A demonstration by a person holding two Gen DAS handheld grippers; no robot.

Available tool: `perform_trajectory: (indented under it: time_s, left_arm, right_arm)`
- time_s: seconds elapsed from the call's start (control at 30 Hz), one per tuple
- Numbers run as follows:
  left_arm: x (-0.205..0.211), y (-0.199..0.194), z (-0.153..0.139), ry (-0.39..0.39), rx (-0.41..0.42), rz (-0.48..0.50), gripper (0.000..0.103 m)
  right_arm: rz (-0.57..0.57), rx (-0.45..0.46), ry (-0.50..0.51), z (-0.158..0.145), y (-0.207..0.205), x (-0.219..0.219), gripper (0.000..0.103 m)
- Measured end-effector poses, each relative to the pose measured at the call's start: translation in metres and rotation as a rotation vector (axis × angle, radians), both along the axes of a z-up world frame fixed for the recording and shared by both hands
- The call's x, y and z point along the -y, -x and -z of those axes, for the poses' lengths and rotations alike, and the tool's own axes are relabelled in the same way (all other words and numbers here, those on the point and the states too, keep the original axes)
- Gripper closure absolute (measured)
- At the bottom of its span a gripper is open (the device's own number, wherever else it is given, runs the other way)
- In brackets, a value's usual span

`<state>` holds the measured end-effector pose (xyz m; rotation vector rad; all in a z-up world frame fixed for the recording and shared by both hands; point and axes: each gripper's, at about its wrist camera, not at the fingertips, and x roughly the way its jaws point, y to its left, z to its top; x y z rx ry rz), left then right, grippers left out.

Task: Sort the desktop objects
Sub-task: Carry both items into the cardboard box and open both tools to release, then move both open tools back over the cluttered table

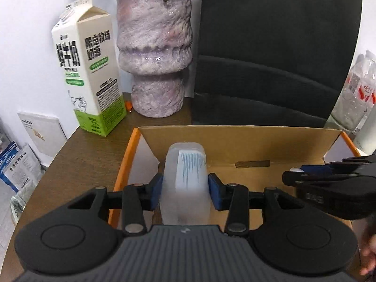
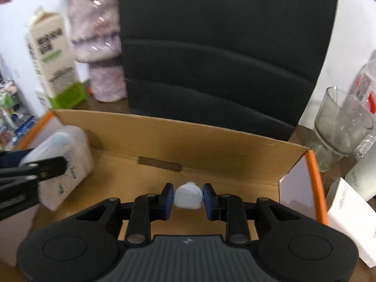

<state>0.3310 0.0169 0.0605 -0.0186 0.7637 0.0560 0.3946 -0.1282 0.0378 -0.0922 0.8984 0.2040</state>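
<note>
A home desk: black office chair, milk carton and vase on wood.

Left gripper, angled downward, jaws closed on a translucent pack at mid opening. Right gripper, likewise pitched down, jaws narrowly set, clamping a small white case. Both grippers lie side by side, near each other.
</note>
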Motion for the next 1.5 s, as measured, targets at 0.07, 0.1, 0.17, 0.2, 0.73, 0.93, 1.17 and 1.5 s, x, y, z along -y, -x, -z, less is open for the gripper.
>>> perform_trajectory:
  time_s: [0.07, 0.1, 0.17, 0.2, 0.73, 0.93, 1.17, 1.5]
  left_arm:
    - [0.001, -0.006, 0.003, -0.013, -0.006, 0.018, 0.027]
    - [0.001, -0.005, 0.003, -0.014, 0.006, 0.024, 0.02]
    - [-0.001, -0.003, -0.002, 0.013, 0.028, 0.048, 0.02]
    - [-0.003, -0.003, -0.004, 0.027, 0.029, 0.052, 0.018]
    - [-0.015, 0.208, -0.071, 0.116, 0.223, 0.087, 0.0]
    - [-0.011, 0.297, -0.046, 0.104, 0.273, 0.116, 0.0]
    - [-0.007, 0.386, -0.002, 0.123, 0.302, 0.077, 0.0]
    - [0.007, 0.433, 0.042, 0.074, 0.278, 0.081, 0.0]
  right_arm:
    - [0.027, -0.049, -0.033, 0.004, -0.008, 0.0, 0.047]
    - [0.035, -0.042, -0.045, 0.003, -0.008, 0.002, 0.039]
    - [0.055, -0.003, -0.047, -0.003, -0.001, 0.006, 0.018]
    - [0.064, 0.011, -0.052, -0.006, 0.003, 0.007, 0.016]
    - [0.027, 0.163, -0.221, -0.08, 0.207, 0.041, 0.011]
    - [-0.004, 0.277, -0.187, -0.069, 0.325, 0.054, 0.01]
    - [0.057, 0.305, -0.235, -0.021, 0.434, 0.065, 0.004]
    - [0.029, 0.335, -0.162, 0.013, 0.492, 0.047, 0.003]
